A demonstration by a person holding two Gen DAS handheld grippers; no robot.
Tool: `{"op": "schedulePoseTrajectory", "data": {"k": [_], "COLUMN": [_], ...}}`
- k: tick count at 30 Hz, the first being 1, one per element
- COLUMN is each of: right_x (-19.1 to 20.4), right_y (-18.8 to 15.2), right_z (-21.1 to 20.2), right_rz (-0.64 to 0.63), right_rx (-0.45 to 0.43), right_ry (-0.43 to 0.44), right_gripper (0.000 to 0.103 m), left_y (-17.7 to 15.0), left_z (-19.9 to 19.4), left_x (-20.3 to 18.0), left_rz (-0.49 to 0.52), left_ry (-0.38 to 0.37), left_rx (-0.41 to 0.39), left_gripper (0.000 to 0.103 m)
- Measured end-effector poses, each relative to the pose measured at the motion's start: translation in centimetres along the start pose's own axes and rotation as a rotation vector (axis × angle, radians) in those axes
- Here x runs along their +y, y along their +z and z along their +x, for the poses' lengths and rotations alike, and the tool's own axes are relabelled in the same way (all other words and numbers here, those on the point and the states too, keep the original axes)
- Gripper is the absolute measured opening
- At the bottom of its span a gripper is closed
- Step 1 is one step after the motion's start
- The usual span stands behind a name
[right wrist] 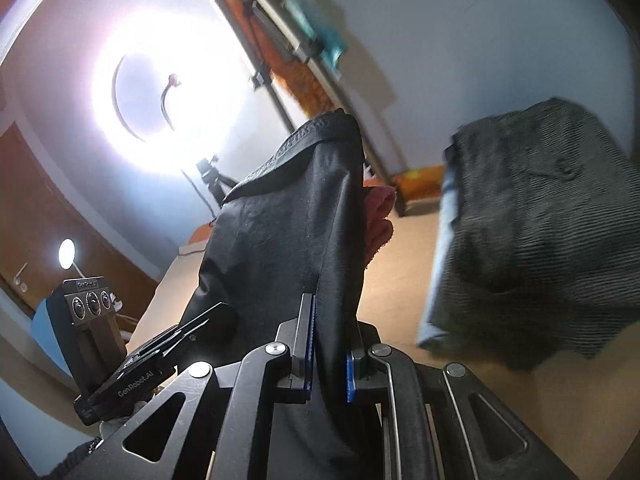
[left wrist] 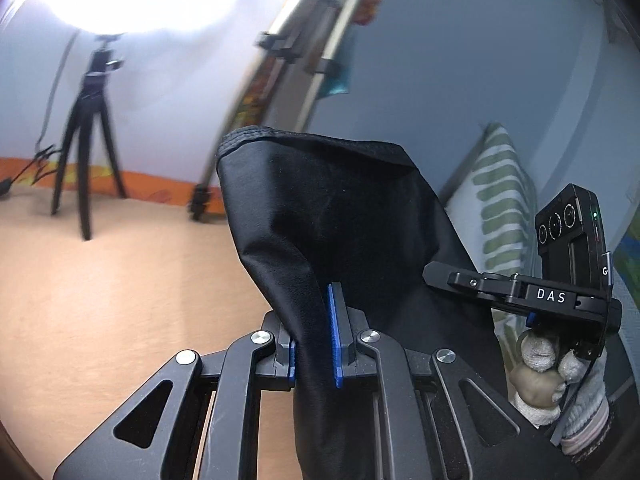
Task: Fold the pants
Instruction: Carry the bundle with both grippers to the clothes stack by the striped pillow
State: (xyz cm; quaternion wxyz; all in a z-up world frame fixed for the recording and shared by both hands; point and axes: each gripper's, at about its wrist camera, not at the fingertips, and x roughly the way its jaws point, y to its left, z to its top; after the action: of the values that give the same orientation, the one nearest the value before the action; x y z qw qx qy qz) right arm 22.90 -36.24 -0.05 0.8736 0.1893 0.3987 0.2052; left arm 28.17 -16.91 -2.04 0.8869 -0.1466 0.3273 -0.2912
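Observation:
The black pants (left wrist: 340,208) are held up off the tan table (left wrist: 120,280) by both grippers. My left gripper (left wrist: 316,344) is shut on a fold of the black cloth, whose stitched hem stands above the blue pads (left wrist: 334,336). My right gripper (right wrist: 328,356) is shut on another part of the same pants (right wrist: 280,232), hem uppermost. The right gripper also shows in the left wrist view (left wrist: 520,292) at the right, held by a gloved hand. The left gripper shows in the right wrist view (right wrist: 132,372) at the lower left.
A folded dark grey garment with a light blue edge (right wrist: 532,240) lies on the table (right wrist: 400,280) at the right. A pink cloth (right wrist: 378,220) lies behind the pants. A black tripod (left wrist: 90,136) and a bright ring light (right wrist: 168,96) stand at the table's far side. A striped cushion (left wrist: 500,200) is at the right.

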Motion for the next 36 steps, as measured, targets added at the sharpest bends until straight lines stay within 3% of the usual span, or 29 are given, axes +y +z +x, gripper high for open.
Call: {"op": "schedulePoseTrajectory", "data": {"k": [11, 16, 26, 36], "right_x": [-6.0, -8.5, -13.8, -19.6], "right_y": [2.3, 4.3, 7.5, 8.2], "right_z": [-7.1, -8.9, -8.4, -5.0], "right_rz": [0.073, 0.089, 0.122, 0.171], "right_rx": [-0.144, -0.216, -0.276, -0.245], "right_ry": [-0.043, -0.047, -0.065, -0.113], "right_gripper": [0.01, 0.01, 0.01, 0.011], "left_y": [3.6, 4.5, 5.9, 5.4], "left_z": [5.0, 6.2, 11.4, 16.8], "left_x": [-8.5, -9.7, -11.0, -10.8], "left_rz": [0.13, 0.157, 0.198, 0.229], "left_ry": [-0.048, -0.054, -0.036, 0.02], "left_rx": [-0.015, -0.019, 0.014, 0.069], "left_gripper": [0.011, 0.011, 0.011, 0.013]}}
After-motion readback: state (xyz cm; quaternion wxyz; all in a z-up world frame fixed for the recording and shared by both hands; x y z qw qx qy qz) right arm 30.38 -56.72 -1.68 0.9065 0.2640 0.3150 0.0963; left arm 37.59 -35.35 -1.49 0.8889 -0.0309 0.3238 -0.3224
